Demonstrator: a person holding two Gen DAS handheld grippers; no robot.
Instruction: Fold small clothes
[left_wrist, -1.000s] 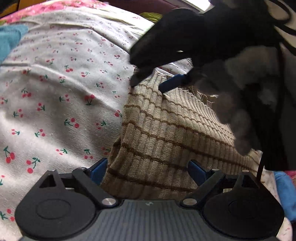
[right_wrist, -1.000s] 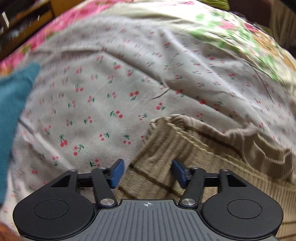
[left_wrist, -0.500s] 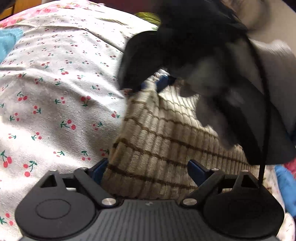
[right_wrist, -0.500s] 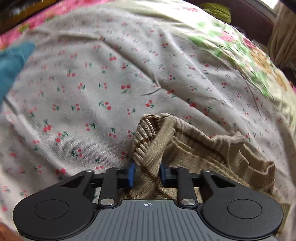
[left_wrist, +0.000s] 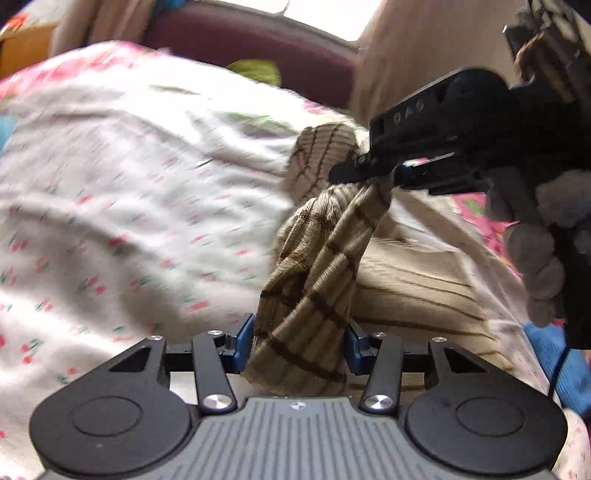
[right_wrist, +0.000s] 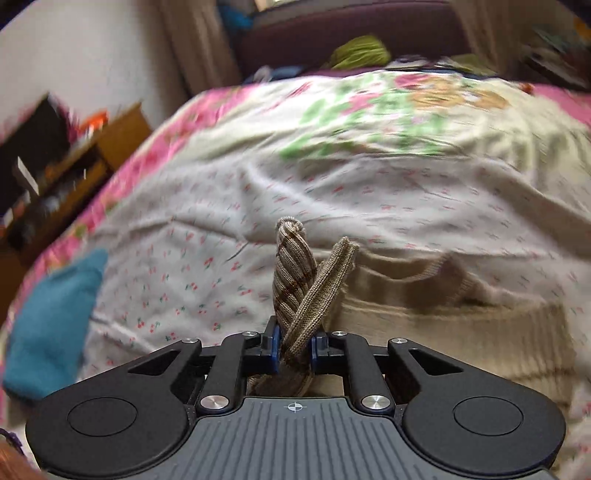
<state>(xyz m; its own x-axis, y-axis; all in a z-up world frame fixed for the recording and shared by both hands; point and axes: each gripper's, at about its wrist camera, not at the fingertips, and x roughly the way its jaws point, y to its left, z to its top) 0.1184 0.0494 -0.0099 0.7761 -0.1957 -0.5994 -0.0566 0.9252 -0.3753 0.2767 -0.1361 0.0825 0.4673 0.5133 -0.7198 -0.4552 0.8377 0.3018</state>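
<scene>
Both tongs are closing on the striped knit top (left_wrist: 314, 280): left tongs (left_wrist: 299, 345) on a gathered edge, right tongs (right_wrist: 294, 349) pinching another. You're mid-lift for a fold; next, carry that edge over the part lying on the bed (left_wrist: 129, 192).

Bed (right_wrist: 369, 206) under cherry-print sheet (right_wrist: 229, 236), with striped tan ribbed garment (right_wrist: 424, 306) and teal cloth (right_wrist: 51, 325) lying on it

Bed fills the view — a white sheet (right_wrist: 229, 236) dotted with tiny red cherries, laid over a pink floral quilt (right_wrist: 399, 107). Beyond it, a dark maroon headboard (right_wrist: 332, 33), with beige curtains (right_wrist: 192, 48) hanging on either side. Bright daylight spills from a window (left_wrist: 325, 14) above — off to the left, a wooden shelf unit (right_wrist: 85, 162) against a pale wall (right_wrist: 85, 48).
</scene>
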